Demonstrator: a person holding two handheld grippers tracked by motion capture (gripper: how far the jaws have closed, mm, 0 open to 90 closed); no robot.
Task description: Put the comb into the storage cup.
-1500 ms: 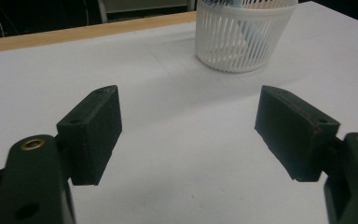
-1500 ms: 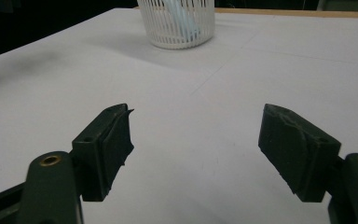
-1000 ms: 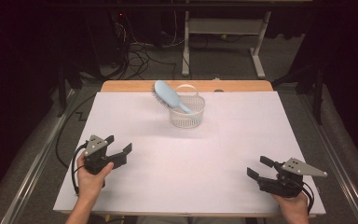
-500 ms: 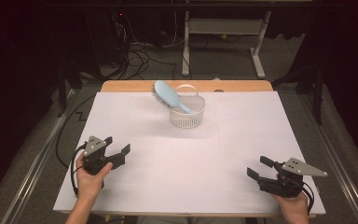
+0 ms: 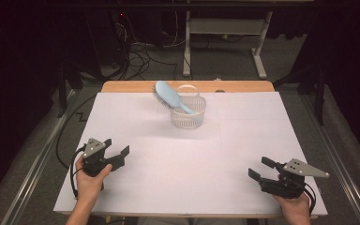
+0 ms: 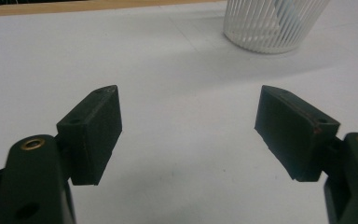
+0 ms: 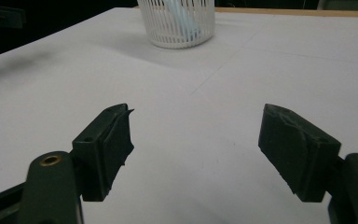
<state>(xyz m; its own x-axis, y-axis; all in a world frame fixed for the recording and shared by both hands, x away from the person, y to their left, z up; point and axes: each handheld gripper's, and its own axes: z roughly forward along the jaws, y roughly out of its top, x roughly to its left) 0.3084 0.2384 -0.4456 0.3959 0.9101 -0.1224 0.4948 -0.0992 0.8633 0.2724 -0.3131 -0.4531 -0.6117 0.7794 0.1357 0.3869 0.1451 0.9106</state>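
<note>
A white slatted basket (image 5: pixel 188 112) stands at the far middle of the white table, with a light blue hairbrush (image 5: pixel 169 96) leaning in it, handle down and head sticking out to the left. My left gripper (image 5: pixel 117 155) rests open near the front left, jaws empty and pointing right. Open and empty as well, my right gripper (image 5: pixel 261 168) sits near the front right, aimed left. The basket (image 6: pixel 275 23) appears at the top right of the left gripper view. In the right gripper view the basket (image 7: pixel 177 21) stands at top centre with the blue brush handle (image 7: pixel 179 18) inside.
The white table sheet (image 5: pixel 192 159) lies bare between the grippers and the basket, with a wooden edge (image 5: pixel 122 86) at the back. Beyond the table are floor cables (image 5: pixel 136 56) and a white desk frame (image 5: pixel 225 42). Dark rails run along both sides.
</note>
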